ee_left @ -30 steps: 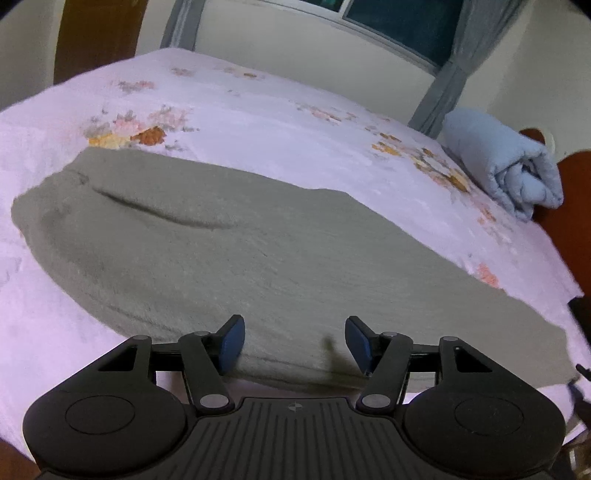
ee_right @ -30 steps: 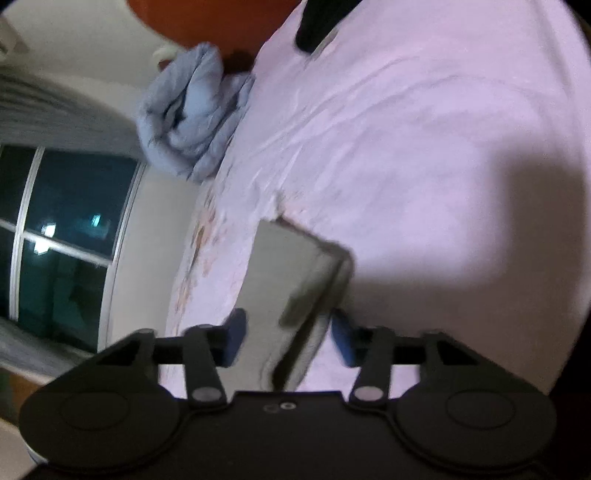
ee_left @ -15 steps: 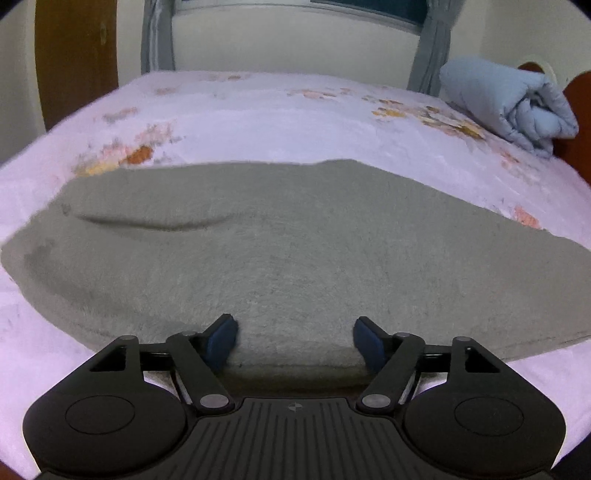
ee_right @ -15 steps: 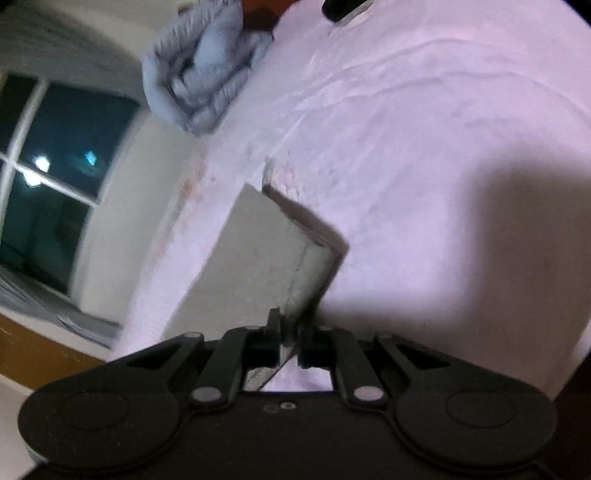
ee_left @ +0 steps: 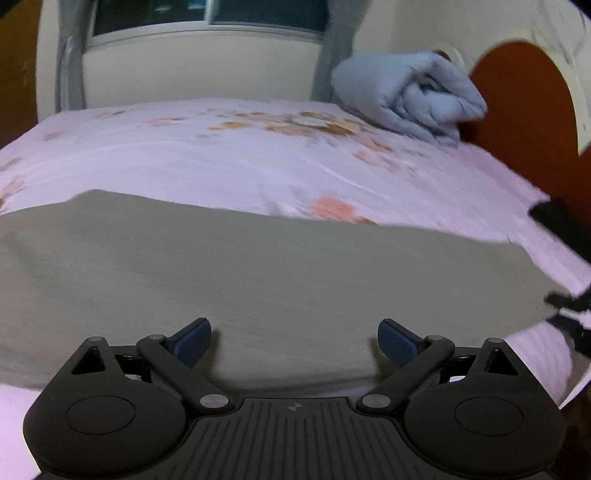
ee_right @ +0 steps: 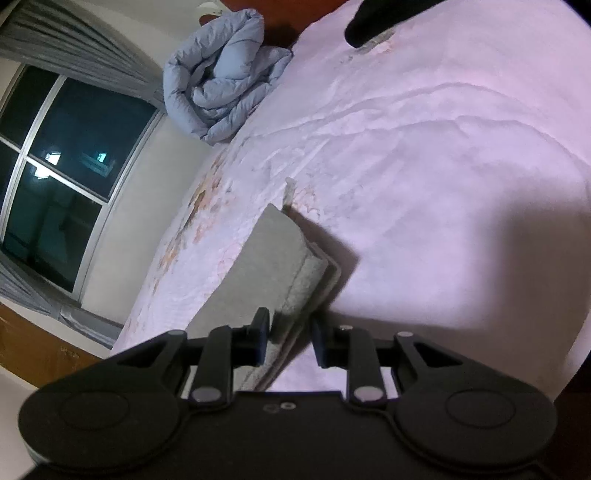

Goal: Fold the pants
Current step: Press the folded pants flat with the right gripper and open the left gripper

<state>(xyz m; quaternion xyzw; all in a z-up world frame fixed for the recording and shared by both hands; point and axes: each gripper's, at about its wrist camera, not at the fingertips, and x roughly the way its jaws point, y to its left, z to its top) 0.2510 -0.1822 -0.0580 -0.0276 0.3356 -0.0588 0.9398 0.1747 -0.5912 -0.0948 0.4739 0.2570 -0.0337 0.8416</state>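
Observation:
Grey-green pants (ee_left: 258, 280) lie flat across the pink bed sheet (ee_left: 229, 162). My left gripper (ee_left: 294, 343) hovers over their near edge, blue pads far apart and still opening, with nothing clamped. In the right wrist view the pants' end (ee_right: 273, 251) rises off the sheet, its layered hem running down between my right gripper's (ee_right: 290, 336) fingers. Those jaws are opening. The hem rests against the left finger (ee_right: 261, 328), and a narrow gap shows beside the right finger (ee_right: 318, 341).
A rolled pale-blue duvet (ee_left: 410, 99) lies at the head of the bed beside the orange-brown headboard (ee_left: 524, 110). A black object (ee_right: 373, 18) sits on the sheet near the headboard. A window (ee_right: 62, 162) with grey curtains lies beyond the bed's far side.
My left gripper has swept right along the pants' near edge and spread its jaws much wider. My right gripper closed on the hem half a second ago, then parted slightly.

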